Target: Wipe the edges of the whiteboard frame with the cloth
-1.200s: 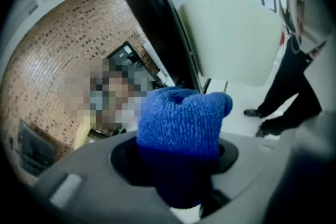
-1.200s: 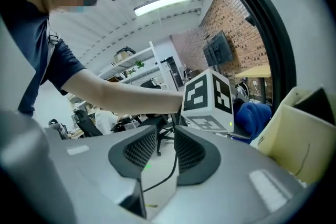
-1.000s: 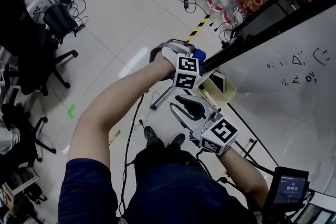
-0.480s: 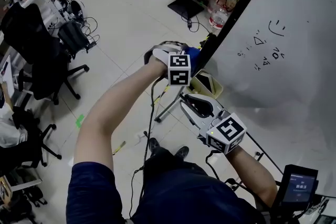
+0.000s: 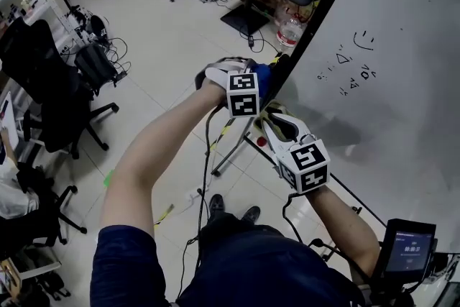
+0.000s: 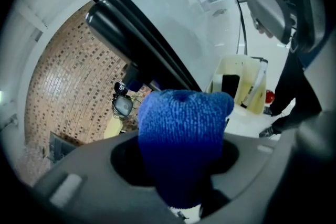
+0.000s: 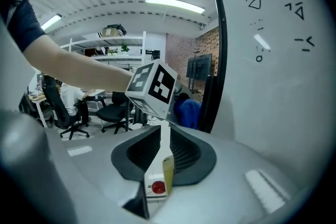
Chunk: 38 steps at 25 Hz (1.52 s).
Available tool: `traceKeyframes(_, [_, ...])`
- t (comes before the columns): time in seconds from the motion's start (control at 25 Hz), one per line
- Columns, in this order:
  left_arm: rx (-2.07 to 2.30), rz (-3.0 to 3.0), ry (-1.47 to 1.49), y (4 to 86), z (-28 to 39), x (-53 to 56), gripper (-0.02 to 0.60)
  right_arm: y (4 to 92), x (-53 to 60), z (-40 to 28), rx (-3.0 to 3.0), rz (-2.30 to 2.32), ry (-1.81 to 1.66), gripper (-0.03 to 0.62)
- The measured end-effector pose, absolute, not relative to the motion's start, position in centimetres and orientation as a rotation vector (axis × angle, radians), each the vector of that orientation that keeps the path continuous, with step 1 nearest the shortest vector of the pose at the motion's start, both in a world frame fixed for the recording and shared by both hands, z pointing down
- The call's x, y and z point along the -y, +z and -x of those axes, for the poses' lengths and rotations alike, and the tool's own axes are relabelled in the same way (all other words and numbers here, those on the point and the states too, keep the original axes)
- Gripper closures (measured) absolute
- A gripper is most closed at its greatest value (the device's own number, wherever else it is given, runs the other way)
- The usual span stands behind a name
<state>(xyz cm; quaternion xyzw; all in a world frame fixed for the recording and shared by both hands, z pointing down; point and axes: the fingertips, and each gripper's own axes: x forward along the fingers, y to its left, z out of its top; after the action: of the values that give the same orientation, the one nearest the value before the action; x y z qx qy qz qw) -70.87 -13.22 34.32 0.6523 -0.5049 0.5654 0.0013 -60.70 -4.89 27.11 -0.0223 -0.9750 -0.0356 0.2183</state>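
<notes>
The left gripper (image 5: 260,83) is clamped on the blue cloth (image 6: 181,128), holding it against the whiteboard's black frame (image 5: 316,7); just nearer, the right gripper (image 7: 160,165) has its jaws drawn together on nothing

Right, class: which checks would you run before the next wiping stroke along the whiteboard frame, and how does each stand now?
1. Blue cloth clamped in the left gripper: ok.
2. Cloth against the black frame: ok, it appears to touch in the right gripper view.
3. Right gripper empty, jaws together: ok.
4. Frame below the cloth free of the right gripper: cannot tell.
5. Cloth off the marker writing: ok.
</notes>
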Motion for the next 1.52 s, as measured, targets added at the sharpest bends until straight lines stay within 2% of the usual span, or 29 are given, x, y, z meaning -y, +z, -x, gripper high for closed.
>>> traceKeyframes(0.52, [1.524, -2.181, 1.674, 31.5, 70.9, 13.4, 0.374, 26.2, 5.4, 63.4, 2.627, -0.136, -0.197, 0.542])
traceKeyframes(0.96, [1.6, -2.198, 1.806, 27.4, 73.7, 13.8, 0.374, 26.1, 5.1, 64.6, 2.641, -0.186, -0.19, 0.547])
traceKeyframes(1.32, [1.523, -2.267, 2.1, 24.1, 71.0, 14.2, 0.374, 24.7, 4.2, 66.2, 2.665, -0.187, -0.198, 0.549])
traceKeyframes(1.52, [1.579, -2.302, 2.089, 21.7, 71.2, 14.6, 0.374, 23.9, 4.5, 66.7, 2.681, -0.207, -0.211, 0.55])
